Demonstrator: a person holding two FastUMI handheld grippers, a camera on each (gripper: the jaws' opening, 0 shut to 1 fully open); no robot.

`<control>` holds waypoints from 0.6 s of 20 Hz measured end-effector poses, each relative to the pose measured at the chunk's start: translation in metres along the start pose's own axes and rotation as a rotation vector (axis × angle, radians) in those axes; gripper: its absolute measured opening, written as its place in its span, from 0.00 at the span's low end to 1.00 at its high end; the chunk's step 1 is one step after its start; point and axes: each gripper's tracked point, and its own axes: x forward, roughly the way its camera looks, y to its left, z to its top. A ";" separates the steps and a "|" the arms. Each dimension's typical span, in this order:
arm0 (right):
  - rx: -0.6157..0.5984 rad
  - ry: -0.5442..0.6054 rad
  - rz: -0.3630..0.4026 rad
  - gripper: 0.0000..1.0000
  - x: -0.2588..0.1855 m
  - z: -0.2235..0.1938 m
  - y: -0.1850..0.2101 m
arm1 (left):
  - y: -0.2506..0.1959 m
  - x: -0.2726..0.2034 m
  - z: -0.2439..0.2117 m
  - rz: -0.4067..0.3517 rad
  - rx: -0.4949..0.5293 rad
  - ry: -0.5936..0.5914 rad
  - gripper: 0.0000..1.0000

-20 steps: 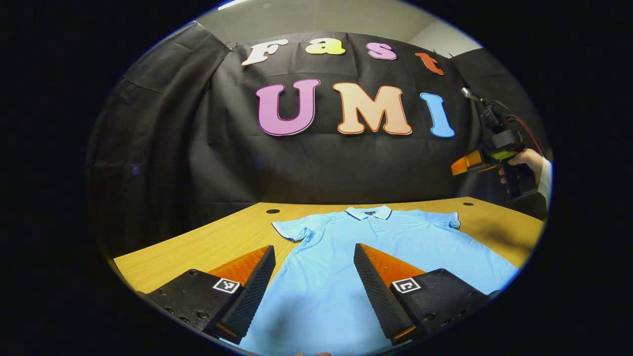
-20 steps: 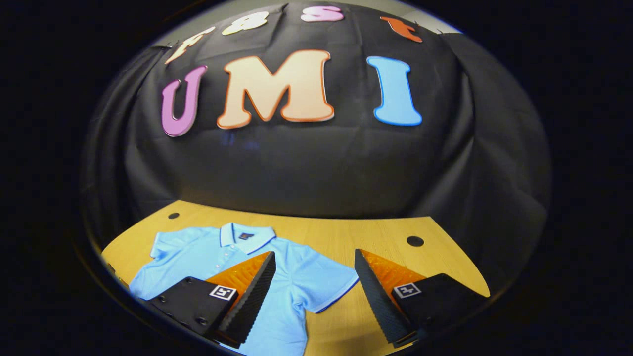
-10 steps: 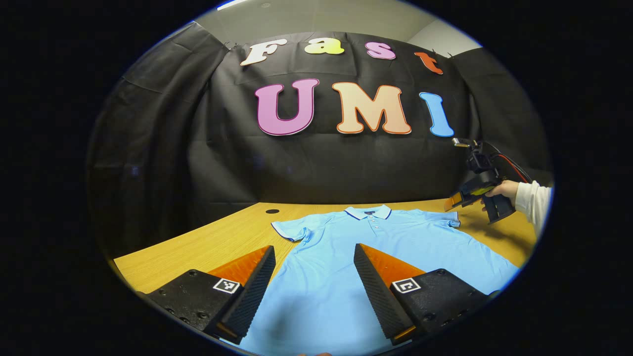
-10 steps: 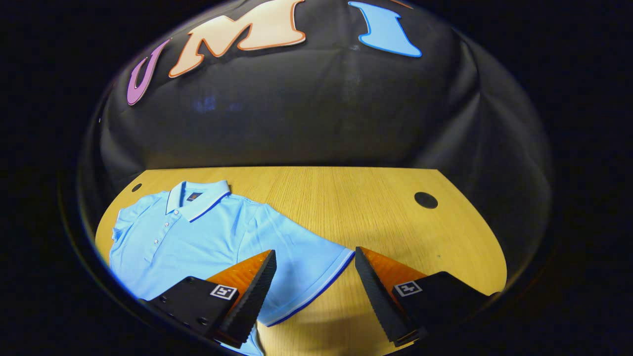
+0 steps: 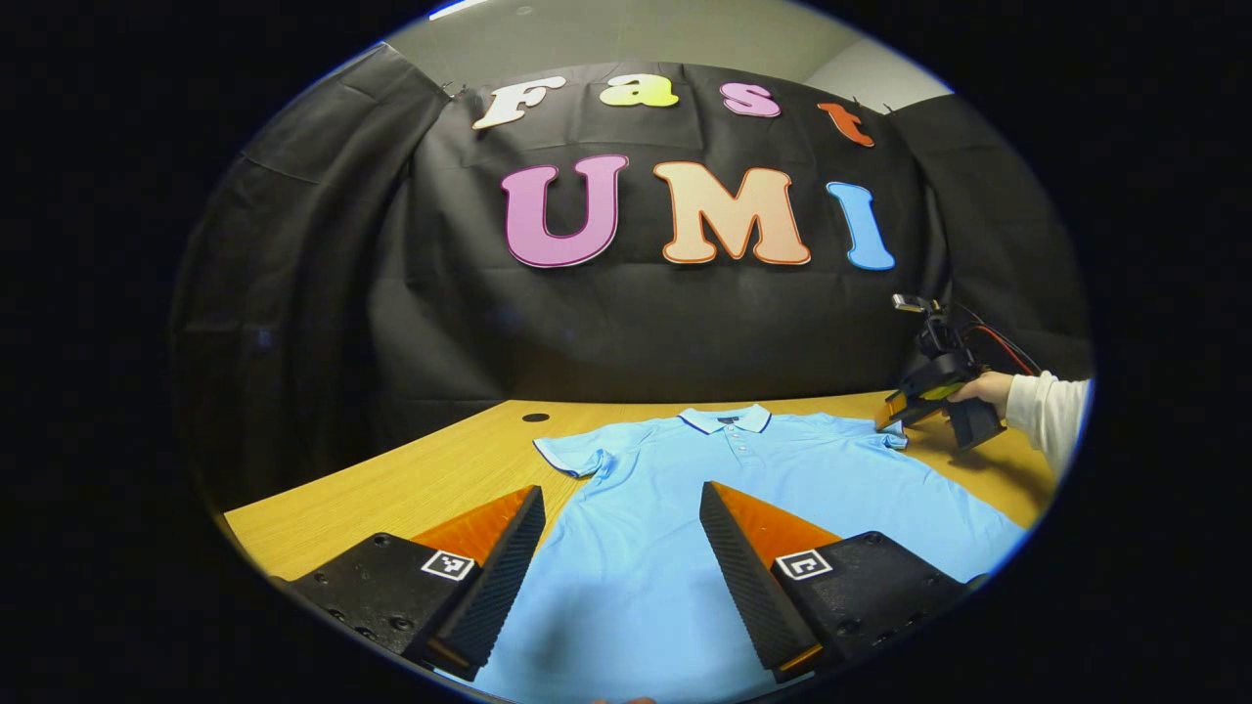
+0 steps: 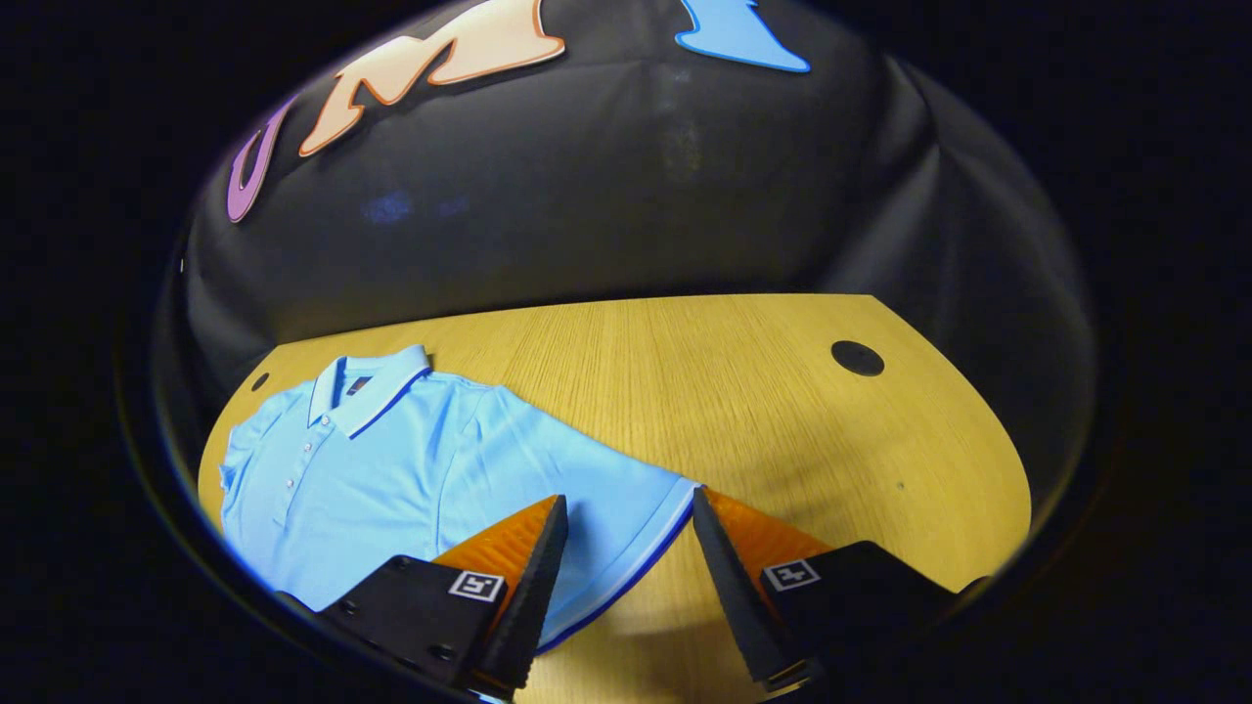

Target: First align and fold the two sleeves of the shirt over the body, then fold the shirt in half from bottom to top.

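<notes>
Right gripper (image 6: 621,548) has descended, jaws narrowing around sleeve (image 6: 626,508).

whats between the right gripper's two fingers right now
In the right gripper view, the cuff of the shirt's sleeve lies in the gap of the right gripper, with bare table beyond it. The jaws stand open.

surface: light wood-grain tabletop (image 6: 704,391), curved far edge, butts against the wall
holes: two round dark cable holes in surface, one far-left (image 5: 535,418), one far-right (image 6: 857,358)
wall: black wrinkled cloth backdrop (image 5: 626,323), hanging behind the surface
ceiling: pale grey strip (image 5: 636,34) above the cloth
</notes>
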 end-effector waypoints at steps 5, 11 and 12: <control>-0.009 0.000 0.052 0.40 -0.003 -0.002 0.011 | 0.000 0.000 0.000 0.000 0.000 0.000 0.95; -0.057 -0.010 0.041 0.02 -0.005 0.000 0.015 | 0.001 0.000 0.000 0.000 -0.001 0.000 0.95; -0.063 -0.011 0.035 0.02 -0.006 0.000 0.014 | 0.000 0.000 0.000 0.000 -0.001 0.000 0.95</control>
